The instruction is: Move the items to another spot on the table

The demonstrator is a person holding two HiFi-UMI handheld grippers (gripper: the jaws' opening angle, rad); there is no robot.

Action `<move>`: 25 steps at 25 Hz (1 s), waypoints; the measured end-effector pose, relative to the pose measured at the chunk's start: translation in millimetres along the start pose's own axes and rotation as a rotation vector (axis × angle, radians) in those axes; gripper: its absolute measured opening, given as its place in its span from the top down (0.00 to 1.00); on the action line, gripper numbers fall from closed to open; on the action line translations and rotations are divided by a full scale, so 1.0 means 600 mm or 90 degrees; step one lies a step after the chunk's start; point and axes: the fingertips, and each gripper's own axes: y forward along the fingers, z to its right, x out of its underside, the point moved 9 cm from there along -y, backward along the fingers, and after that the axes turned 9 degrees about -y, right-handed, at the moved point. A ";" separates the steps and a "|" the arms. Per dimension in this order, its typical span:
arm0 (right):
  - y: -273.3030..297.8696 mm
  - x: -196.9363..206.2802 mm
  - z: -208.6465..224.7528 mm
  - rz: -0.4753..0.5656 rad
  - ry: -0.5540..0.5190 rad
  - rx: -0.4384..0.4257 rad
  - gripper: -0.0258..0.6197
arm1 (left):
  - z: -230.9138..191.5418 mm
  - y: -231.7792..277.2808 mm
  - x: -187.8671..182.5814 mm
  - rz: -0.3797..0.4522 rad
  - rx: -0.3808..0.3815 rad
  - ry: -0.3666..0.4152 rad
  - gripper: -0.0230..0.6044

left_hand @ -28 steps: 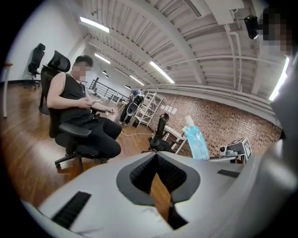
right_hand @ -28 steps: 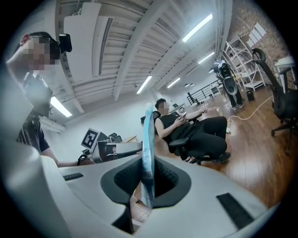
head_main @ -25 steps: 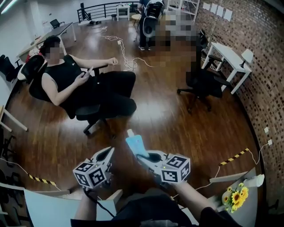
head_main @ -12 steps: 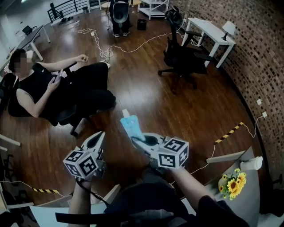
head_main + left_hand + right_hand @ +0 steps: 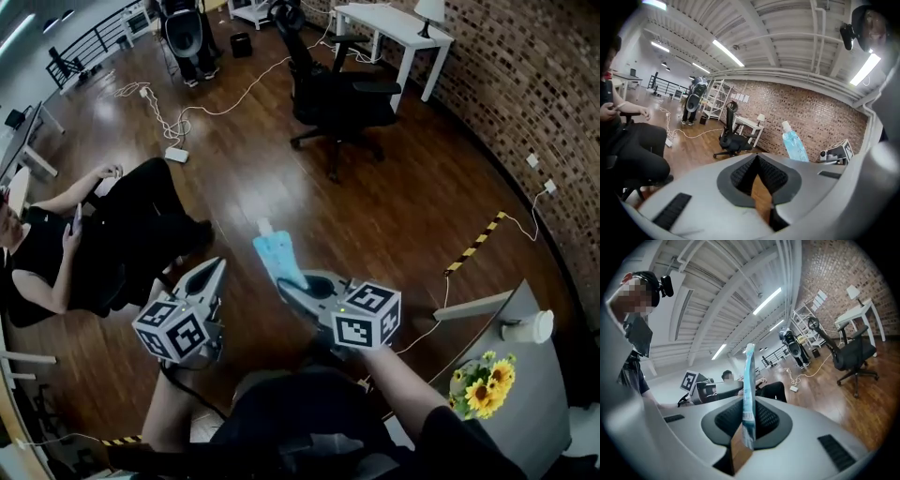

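Far left, a seated person [image 5: 66,253] is off to the side, no part of this job. Next over, the left gripper [image 5: 214,270] is out in front over the wooden floor [image 5: 403,206], and its own view settles it: jaws clenched together, nothing between them. That hand is carrying nothing.

Centre stage, here's the item: a blue pouch [image 5: 277,255] with a white cap, standing upright and pinched by its bottom edge in the right gripper [image 5: 292,286]. The right gripper view shows the jaws grasping the pouch's lower seam, the pouch rising thin and straight between the pads.

Over to the right, the grey worktop [image 5: 539,403] shows only at the frame's lower right corner, with sunflowers [image 5: 483,386] and a white cup [image 5: 530,328] on it. The pouch is well apart from that surface, up in the air above the floor.

So my read: the pick-up is done and the carry is under way; finding a spot, setting the pouch down and letting go are all left. Whether other items wait, I can't tell.
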 end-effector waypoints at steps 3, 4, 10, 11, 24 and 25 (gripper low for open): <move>-0.047 -0.017 0.033 0.015 0.016 0.038 0.90 | 0.040 0.073 -0.017 -0.040 0.044 0.020 0.96; -0.062 -0.024 0.042 0.023 0.024 0.052 0.90 | 0.052 0.097 -0.024 -0.055 0.060 0.027 0.96; -0.111 -0.008 0.078 0.060 0.047 0.149 0.90 | 0.073 0.224 -0.026 -0.122 0.164 0.055 0.96; -0.118 0.003 0.082 0.064 0.049 0.170 0.90 | 0.073 0.244 -0.020 -0.133 0.188 0.061 0.96; -0.197 -0.052 0.160 0.178 0.121 0.521 0.90 | 0.189 0.549 -0.043 -0.352 0.530 0.124 0.96; -0.208 -0.053 0.155 0.200 0.126 0.553 0.90 | 0.206 0.564 -0.035 -0.373 0.557 0.128 0.96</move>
